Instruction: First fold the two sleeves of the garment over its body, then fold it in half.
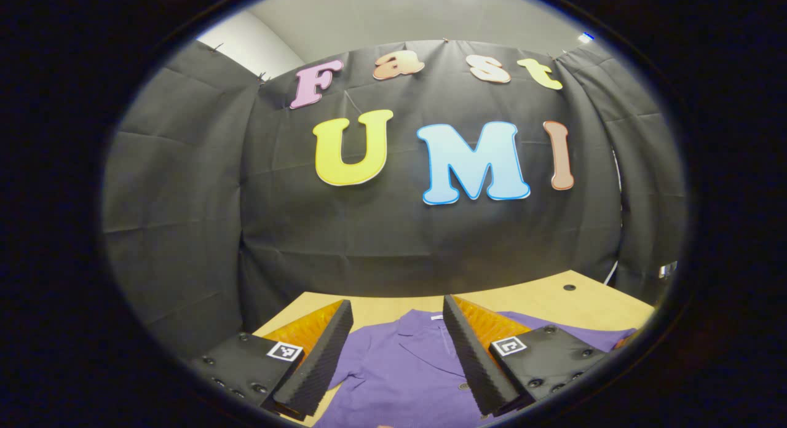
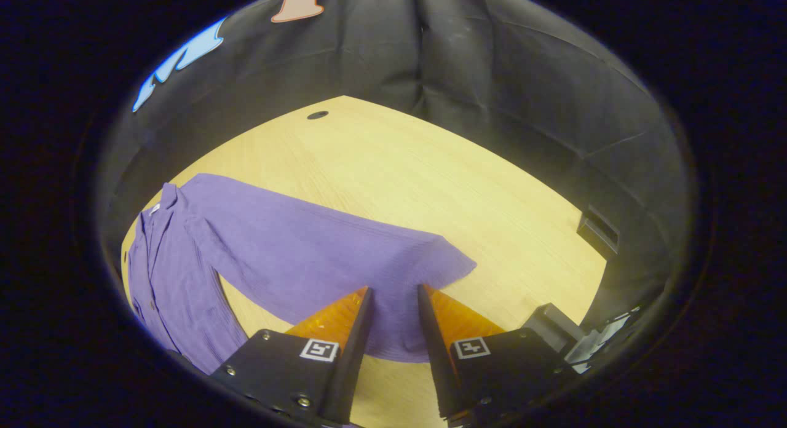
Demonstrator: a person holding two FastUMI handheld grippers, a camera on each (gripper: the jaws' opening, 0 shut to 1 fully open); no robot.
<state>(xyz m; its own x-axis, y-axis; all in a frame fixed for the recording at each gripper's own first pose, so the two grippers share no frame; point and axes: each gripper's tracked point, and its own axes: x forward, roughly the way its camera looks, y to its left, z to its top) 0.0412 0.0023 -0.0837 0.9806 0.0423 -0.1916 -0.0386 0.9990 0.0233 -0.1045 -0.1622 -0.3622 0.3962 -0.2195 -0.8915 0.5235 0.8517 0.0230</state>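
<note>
In the left gripper view the left gripper [image 1: 398,336] is held well above the table [image 1: 553,299], its two fingers spread wide with nothing between them. Past the gap, toward 6 o'clock of the picture, lies the purple garment [image 1: 406,366], collar [image 1: 424,329] up toward 12 and the buttoned front running down toward the bottom edge. One short sleeve [image 1: 344,372] pokes out at about 7 o'clock beside the left finger; cloth also spreads out past the right finger toward 4 o'clock. This gripper looks level at the booth wall more than at the cloth, so I judge it is not yet lined up on anything.

In the right gripper view the garment's body lies at 8 to 9 o'clock, with its long axis running roughly 11 to 7. The other sleeve [image 2: 320,256] stretches flat from the shoulder near 10 o'clock across the bare table towards 5, its wide cuff end [image 2: 430,268] at the picture's centre. The right gripper [image 2: 393,296] has its fingers parted a little, the tips just over the cuff's near edge; whether they touch the cloth I cannot tell, and they do not look clamped on it.

So neither sleeve appears folded yet. The right gripper is far the nearer to a sleeve end, and that sleeve would have to travel back along its own axis, toward 9 o'clock, to land on the body
</note>
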